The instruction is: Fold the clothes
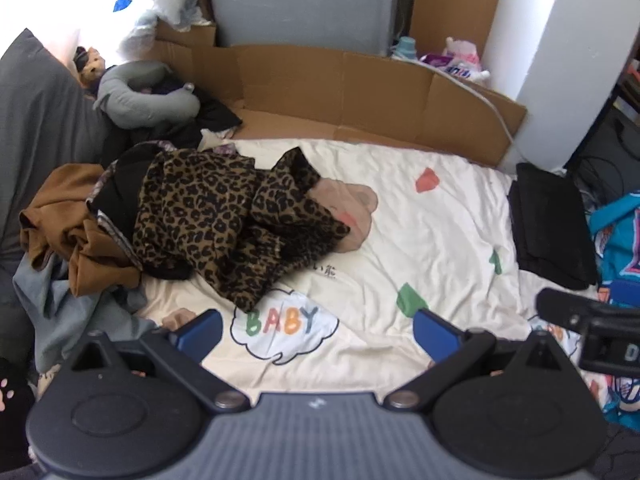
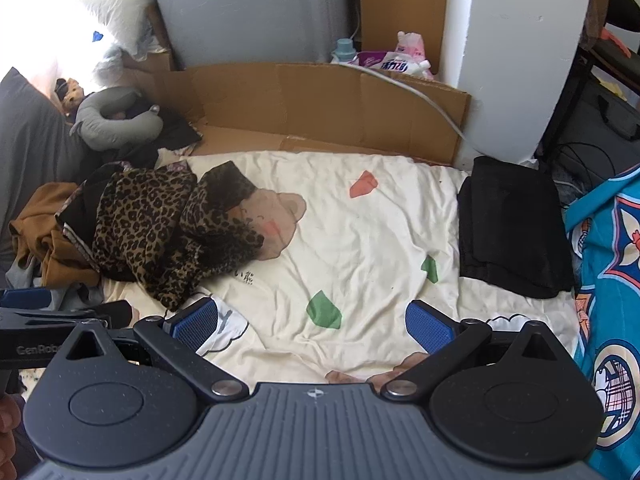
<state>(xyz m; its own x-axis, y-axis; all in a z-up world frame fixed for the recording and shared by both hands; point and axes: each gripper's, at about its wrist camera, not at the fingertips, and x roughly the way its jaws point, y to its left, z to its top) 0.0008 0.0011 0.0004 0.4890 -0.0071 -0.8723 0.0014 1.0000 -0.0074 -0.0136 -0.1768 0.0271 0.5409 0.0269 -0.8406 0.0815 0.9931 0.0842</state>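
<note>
Leopard-print garment [image 1: 224, 224] lies crumpled on the cream sheet [image 1: 420, 240], atop a heap; a folded black stack [image 2: 512, 224] sits well apart. My left gripper [image 1: 316, 334] and right gripper [image 2: 312, 326] hover spread, empty. Judged between garments; next grasp needs a hem.

**Soft cloth, matt plastic, raw cardboard**

The cream sheet [image 2: 360, 240] is wrinkled matt cotton-like cloth. At ten o'clock, the leopard-print garment [image 1: 224, 216] looks thin and soft. The cardboard [image 1: 340, 92] is plain, dull brown. The folded black garment [image 2: 512, 228] is matt.
</note>
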